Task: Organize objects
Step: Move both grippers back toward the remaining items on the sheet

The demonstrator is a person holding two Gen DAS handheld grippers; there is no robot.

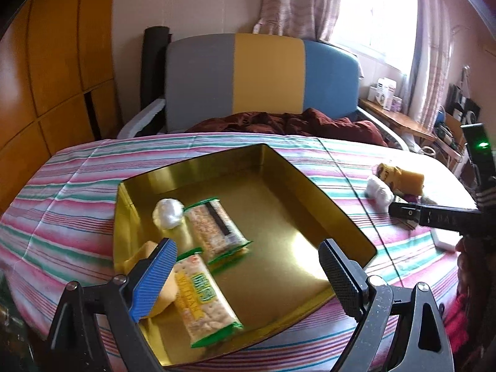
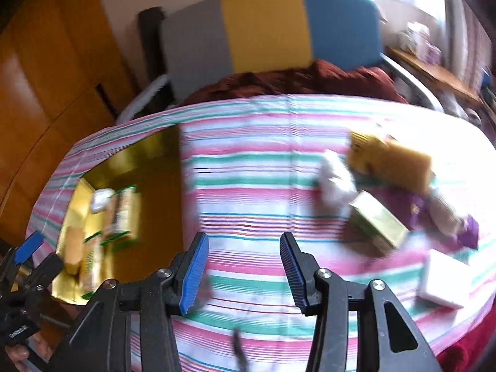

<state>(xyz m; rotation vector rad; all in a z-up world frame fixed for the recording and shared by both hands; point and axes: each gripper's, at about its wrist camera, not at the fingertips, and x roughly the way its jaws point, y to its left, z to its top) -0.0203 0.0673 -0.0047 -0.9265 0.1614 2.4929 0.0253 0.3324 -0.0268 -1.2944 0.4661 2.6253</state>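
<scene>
Left tool [image 1: 248,272] gapes empty over the tin [image 1: 350,217]; right tool [image 2: 245,266], also wide, should next fetch a snack [image 2: 378,223] right of it.

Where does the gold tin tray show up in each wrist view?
Left wrist: the gold tin tray fills the centre, just beyond the open fingers, with snack packets inside.
Right wrist: it sits at the left edge, blurred, beside the left gripper.
Shared landmark: the grey, yellow and blue headboard behind the striped sheet.
</scene>
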